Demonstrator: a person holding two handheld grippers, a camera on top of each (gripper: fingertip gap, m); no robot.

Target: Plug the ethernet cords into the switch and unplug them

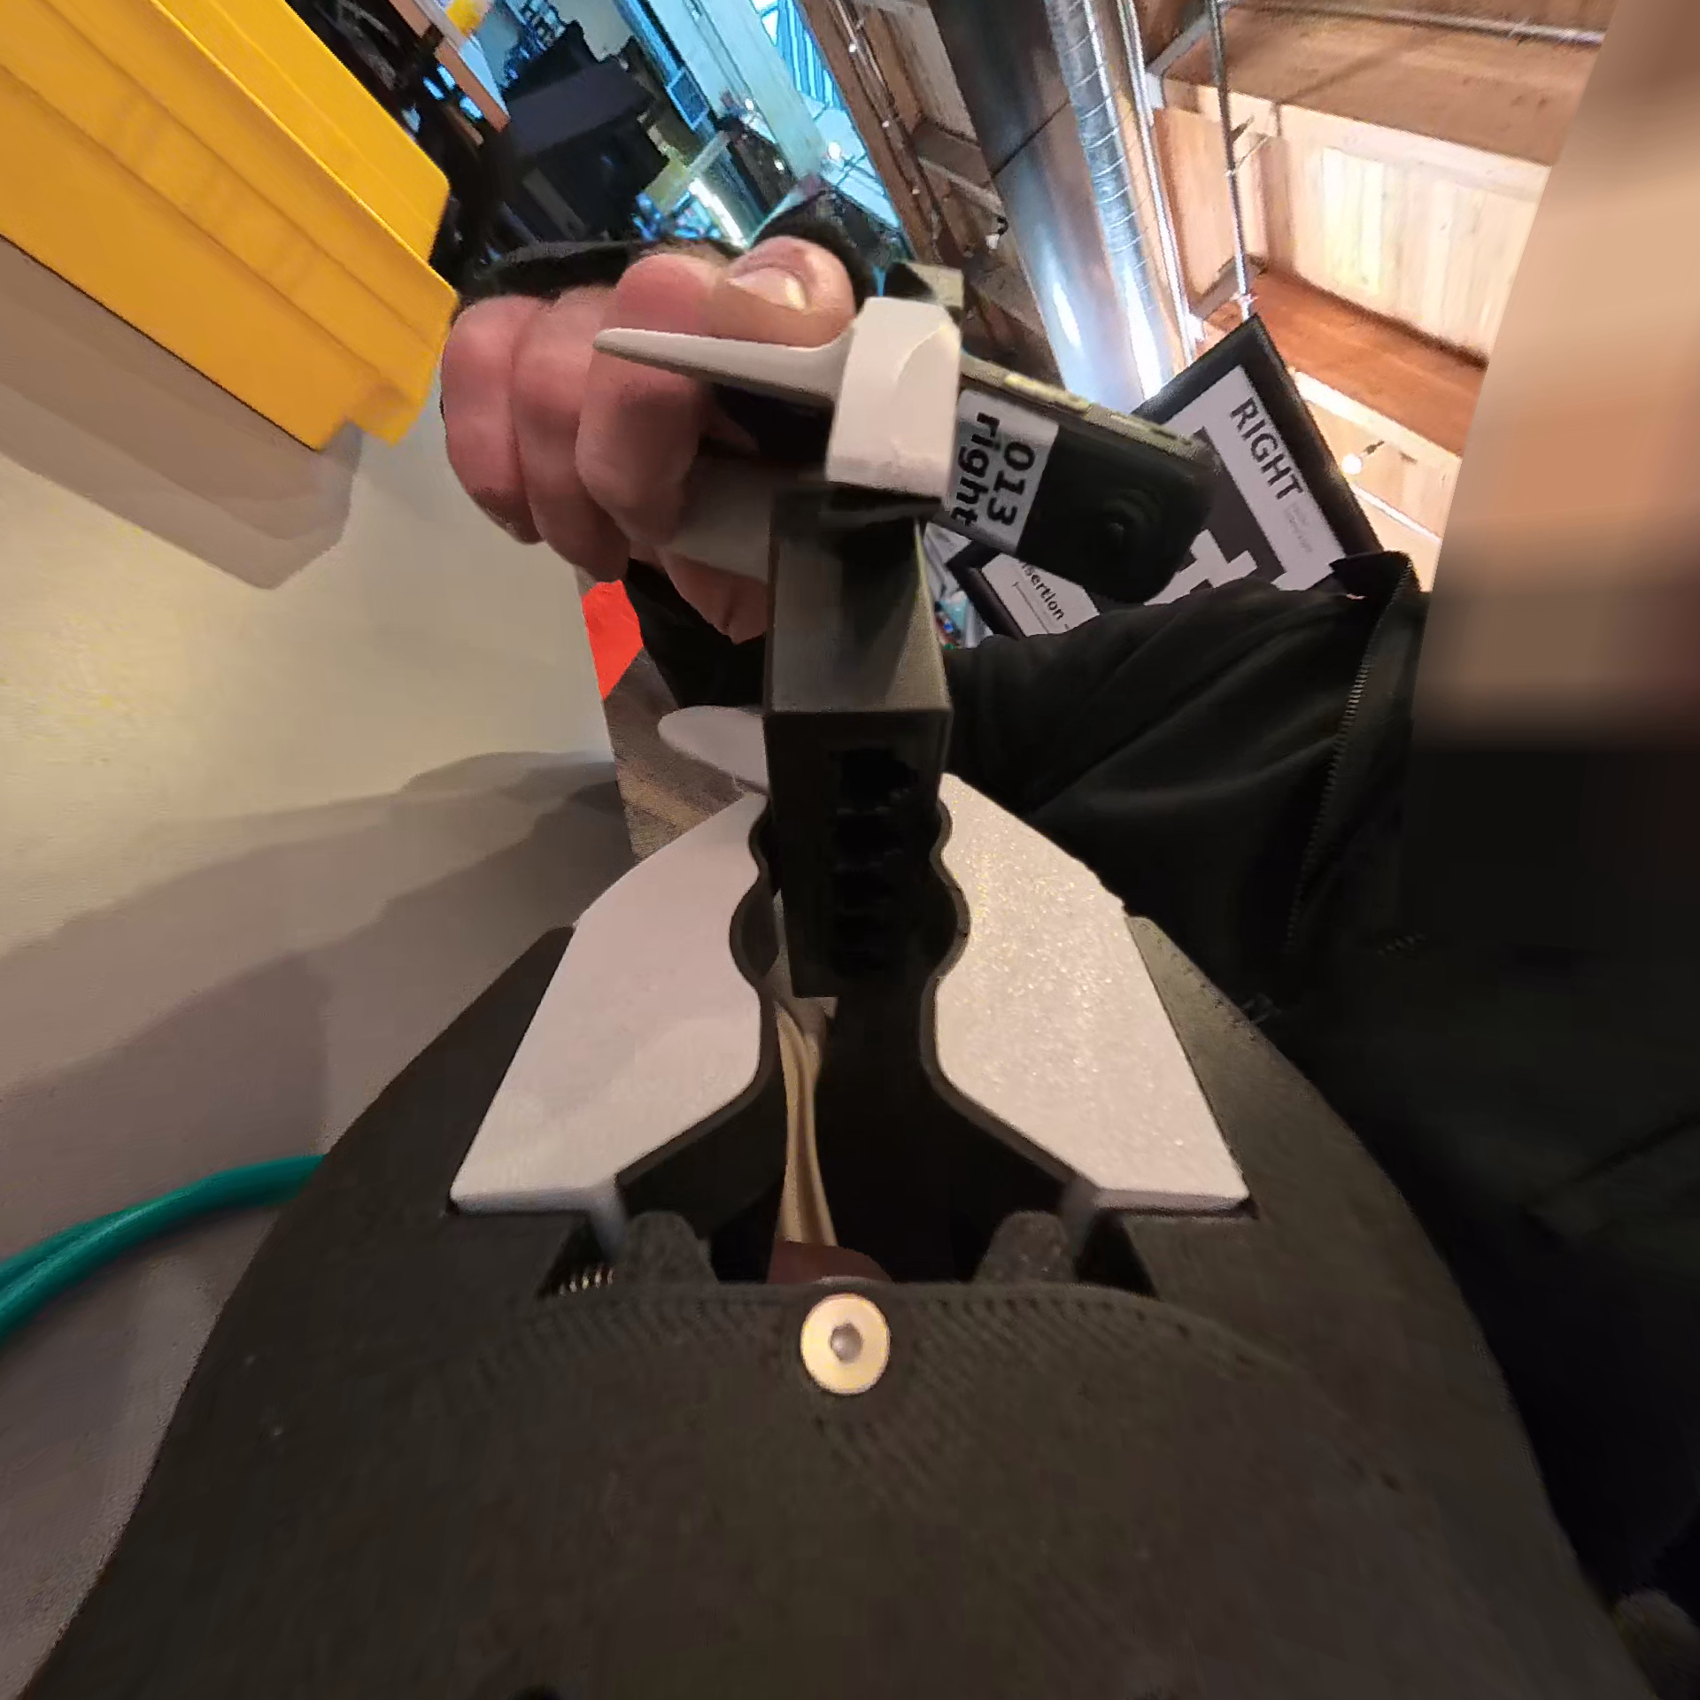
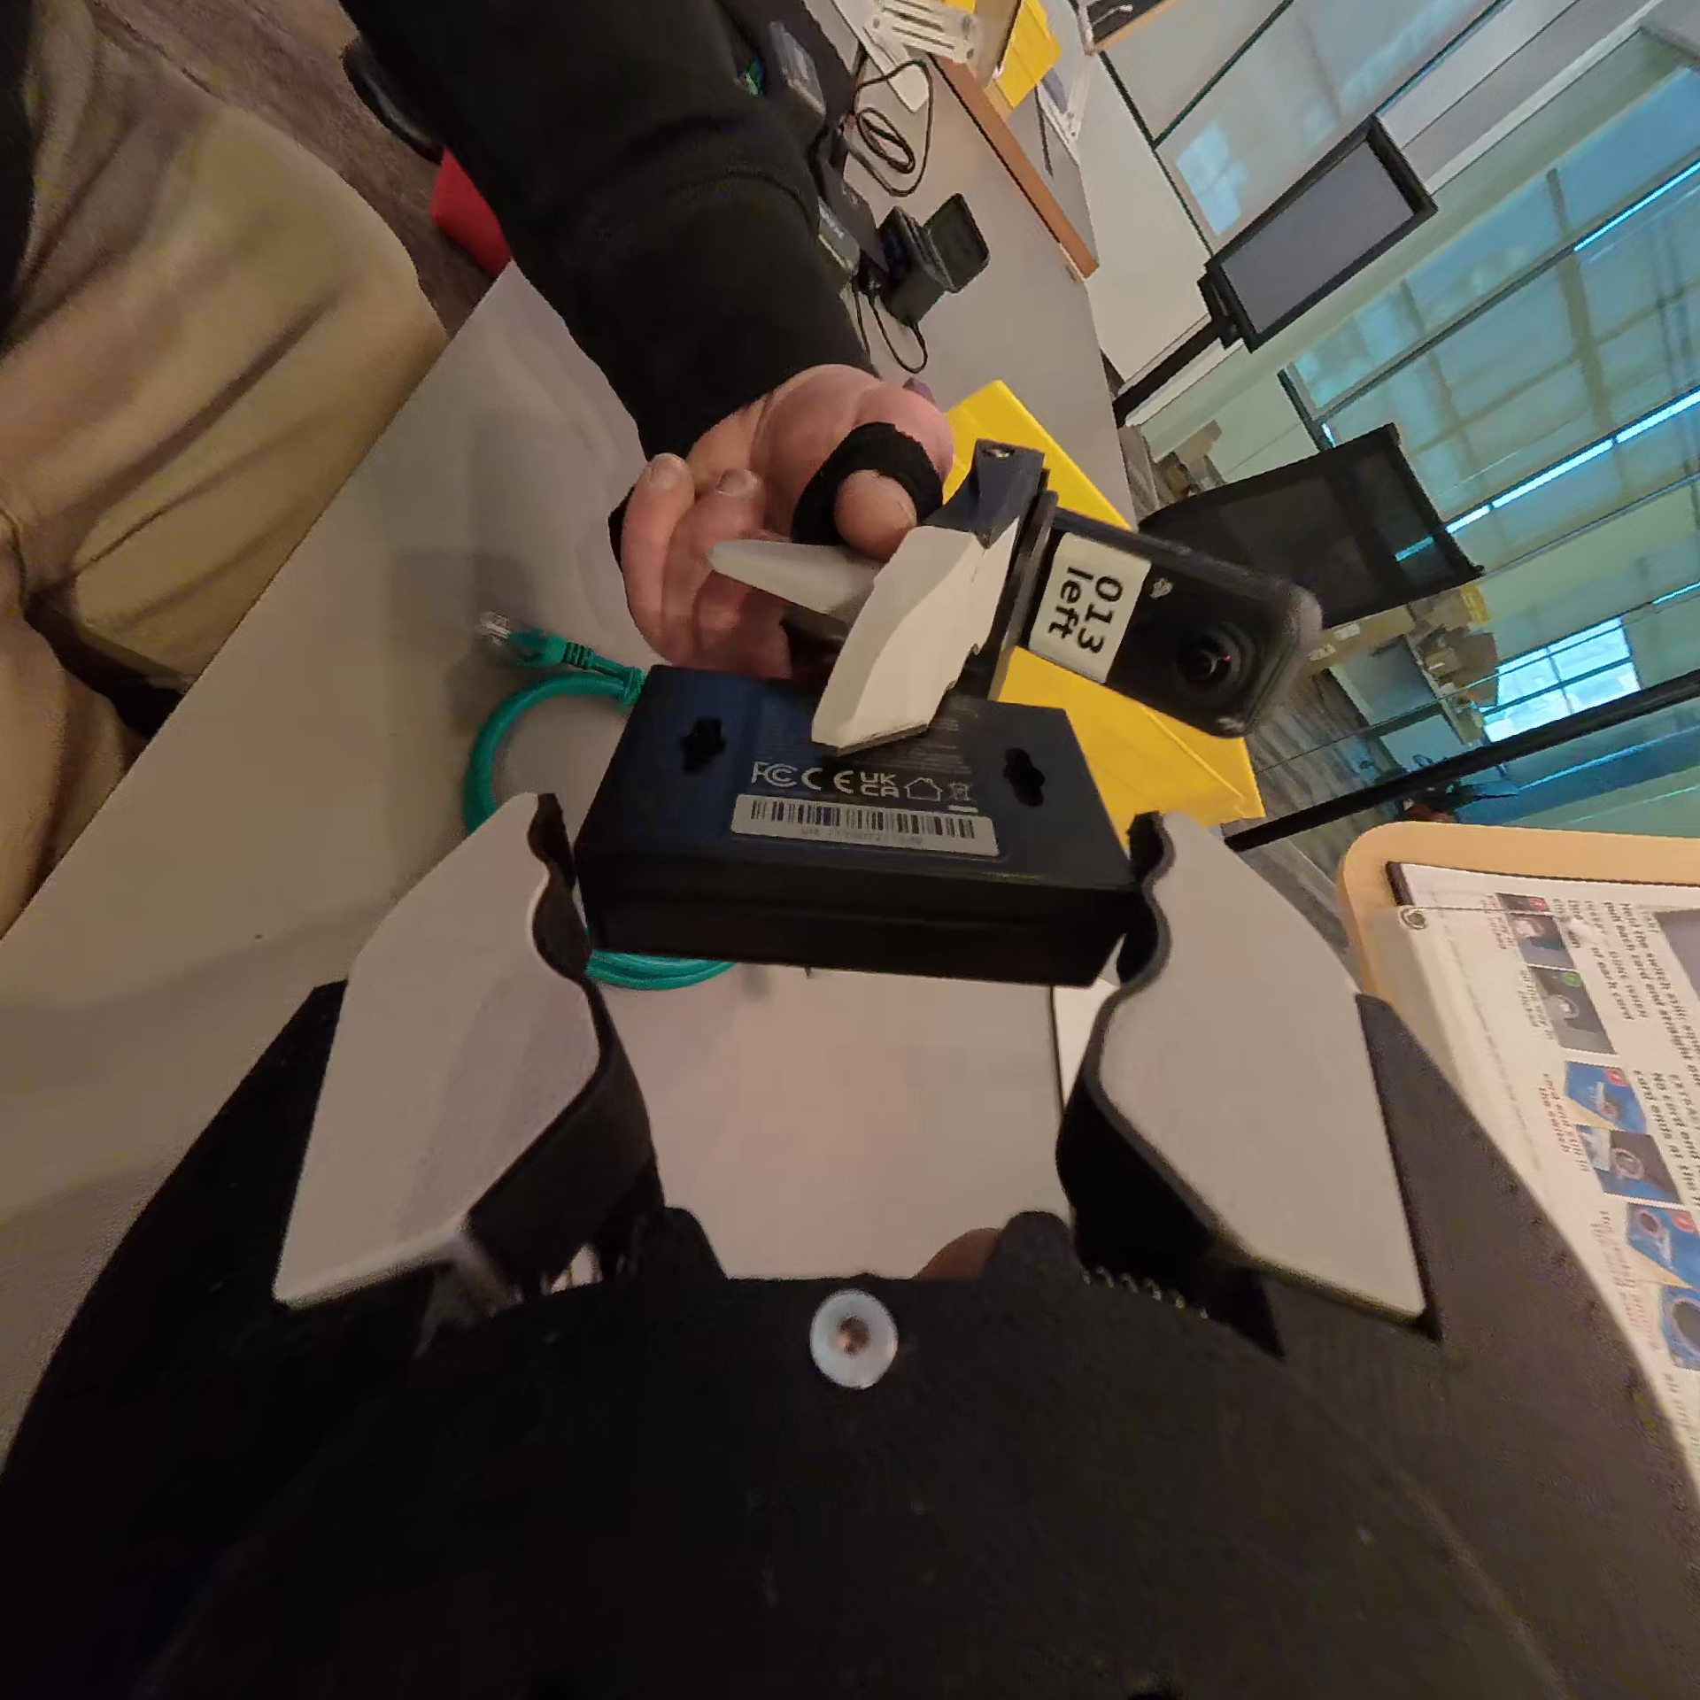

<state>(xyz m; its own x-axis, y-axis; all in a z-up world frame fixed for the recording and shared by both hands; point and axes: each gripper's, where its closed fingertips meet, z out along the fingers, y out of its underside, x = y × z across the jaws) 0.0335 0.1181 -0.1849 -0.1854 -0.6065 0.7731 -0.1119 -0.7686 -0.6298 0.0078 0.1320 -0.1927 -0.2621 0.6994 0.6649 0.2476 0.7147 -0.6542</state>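
The black switch (image 1: 855, 736) is held above the table by both grippers. My left gripper (image 1: 851, 828) is shut on it across its thin sides, with the row of empty ports facing the camera. My right gripper (image 2: 846, 883) is spread wide and shut on the switch (image 2: 717, 782) at its two short ends, with the labelled underside facing up. The left gripper's white finger (image 2: 883, 662) lies on that underside. The right gripper (image 1: 883, 405) shows at the far end in the left wrist view. A green ethernet cord (image 2: 497, 736) lies coiled on the table, its plug (image 2: 501, 635) free.
The grey table (image 2: 276, 828) is under the switch. A yellow bin (image 1: 230, 230) stands close by and also shows in the right wrist view (image 2: 1131, 736). An instruction sheet on a wooden board (image 2: 1564, 1058) is at the right. The green cord (image 1: 138, 1223) trails at the lower left. The tips of both grippers are at nearly the same place.
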